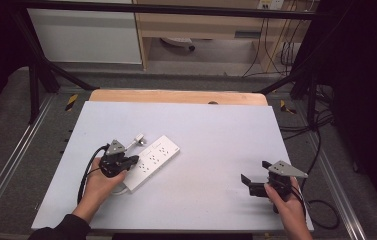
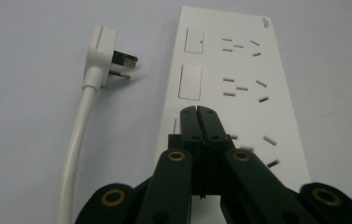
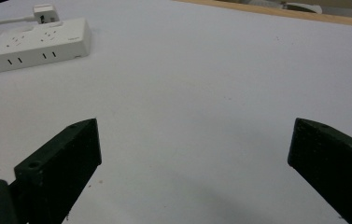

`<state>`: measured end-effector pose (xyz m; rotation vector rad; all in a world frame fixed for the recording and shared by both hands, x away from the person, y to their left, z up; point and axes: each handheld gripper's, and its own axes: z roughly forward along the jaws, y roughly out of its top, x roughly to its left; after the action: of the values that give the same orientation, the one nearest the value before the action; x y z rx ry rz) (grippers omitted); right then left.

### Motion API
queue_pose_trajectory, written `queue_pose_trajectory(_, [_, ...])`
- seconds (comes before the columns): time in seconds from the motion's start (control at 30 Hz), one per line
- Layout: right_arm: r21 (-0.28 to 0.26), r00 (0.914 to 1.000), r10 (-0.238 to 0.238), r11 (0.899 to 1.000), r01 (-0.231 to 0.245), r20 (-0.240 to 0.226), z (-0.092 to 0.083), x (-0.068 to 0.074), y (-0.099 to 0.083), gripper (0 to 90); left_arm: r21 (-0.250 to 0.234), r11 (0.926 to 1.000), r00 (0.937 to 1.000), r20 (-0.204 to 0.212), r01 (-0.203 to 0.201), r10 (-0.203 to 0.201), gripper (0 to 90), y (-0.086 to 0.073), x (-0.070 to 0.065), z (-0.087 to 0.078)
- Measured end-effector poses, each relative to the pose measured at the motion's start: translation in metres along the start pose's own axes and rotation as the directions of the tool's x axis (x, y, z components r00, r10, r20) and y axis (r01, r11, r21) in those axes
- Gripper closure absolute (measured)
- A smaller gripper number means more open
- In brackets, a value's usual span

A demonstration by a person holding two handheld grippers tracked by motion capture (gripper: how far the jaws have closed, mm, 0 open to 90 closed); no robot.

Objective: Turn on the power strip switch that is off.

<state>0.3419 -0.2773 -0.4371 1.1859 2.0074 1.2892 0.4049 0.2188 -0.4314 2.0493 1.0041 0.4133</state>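
A pale grey rectangular table top (image 1: 201, 150) carries a long white plastic power strip (image 1: 152, 161), lying slantwise on its left half. The left gripper (image 2: 197, 112), black and closed with its jaws pressed together and nothing between them, hovers right over the strip's near end. The right gripper (image 3: 192, 149), black too, stands with jaws wide apart above bare table, well away from the strip. A white plug (image 2: 102, 58) on a white cord (image 2: 78, 140) lies just beside the strip.
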Motion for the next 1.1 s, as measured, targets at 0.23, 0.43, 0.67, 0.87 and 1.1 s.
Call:
queue_pose_trajectory(0.23, [0.002,1.0000,-0.004,1.000,0.004,0.000,0.0002,-0.0001,-0.0001,3.2,-0.005,1.0000,1.0000,0.001,-0.003,0.003,90.0,0.0005,-0.0008,0.0006])
queue_pose_trajectory(0.43, [0.000,1.0000,0.000,1.000,0.000,0.000,0.0000,-0.0001,-0.0001,3.2,-0.029,0.9996,1.0000,-0.002,-0.001,0.001,88.6,0.0020,-0.0013,-0.0009])
queue_pose_trajectory(0.67, [0.000,1.0000,0.000,1.000,0.000,0.000,0.0000,-0.0001,-0.0001,3.1,-0.047,0.9989,1.0000,-0.004,0.001,-0.001,84.4,0.0040,-0.0018,-0.0027])
queue_pose_trajectory(0.87, [0.000,1.0000,0.001,1.000,-0.001,0.000,-0.0001,-0.0001,0.0000,3.1,-0.052,0.9986,1.0000,0.003,0.004,-0.004,82.2,0.0050,-0.0018,-0.0033])
queue_pose_trajectory(1.1, [0.000,1.0000,0.002,1.000,-0.002,0.000,-0.0003,-0.0002,0.0000,3.1,-0.069,0.9976,1.0000,0.003,0.006,-0.006,78.7,0.0059,-0.0016,-0.0048])
